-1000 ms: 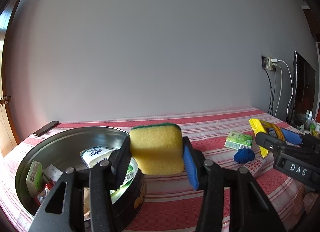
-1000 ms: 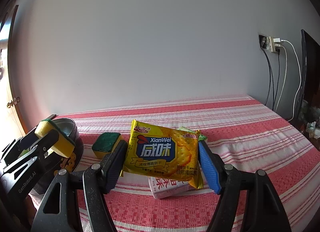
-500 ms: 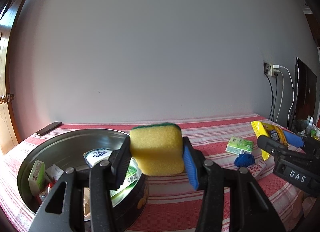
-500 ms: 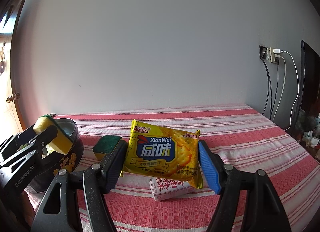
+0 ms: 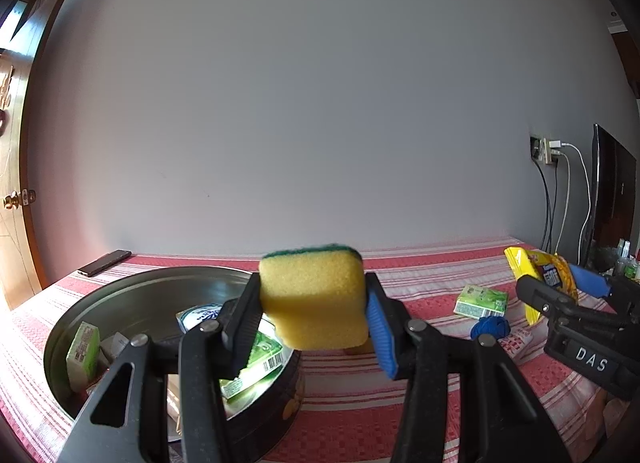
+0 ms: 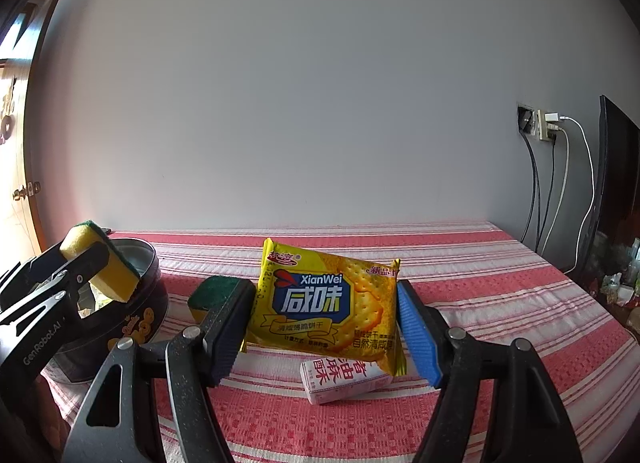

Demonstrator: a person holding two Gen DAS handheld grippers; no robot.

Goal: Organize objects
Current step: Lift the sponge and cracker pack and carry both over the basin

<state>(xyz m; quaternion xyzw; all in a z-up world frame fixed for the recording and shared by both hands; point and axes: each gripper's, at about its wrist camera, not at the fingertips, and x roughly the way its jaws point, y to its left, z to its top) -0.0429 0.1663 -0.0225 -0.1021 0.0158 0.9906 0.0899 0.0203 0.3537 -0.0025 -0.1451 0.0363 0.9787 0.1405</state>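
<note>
Sponges number two: one yellow sponge (image 5: 316,299), green on its far face, is clenched between the pads of the left tongs (image 5: 314,317) and held in the air over the right rim of the tin (image 5: 132,283); the second sponge (image 6: 212,295), green side up, lies on the striped cloth (image 6: 480,303) just left of the right tongs (image 6: 326,319), between them and the tin. The right tongs grasp one yellow cracker packet (image 6: 328,303), held upright off the cloth. Below that packet, between the two fingers, lies one white packet (image 6: 344,379) with red print. Seen from the left tongs, one green box (image 5: 482,301) and one blue ball (image 5: 490,327) lie to the right, near the right tongs. Inside the tin, left of and below the left tongs, sit at least three packets: a round white-and-green one (image 5: 200,313), a green one (image 5: 256,359) and a small green box (image 5: 82,351) leaning on the wall. One phone (image 5: 104,262) lies far left by the wall.
</note>
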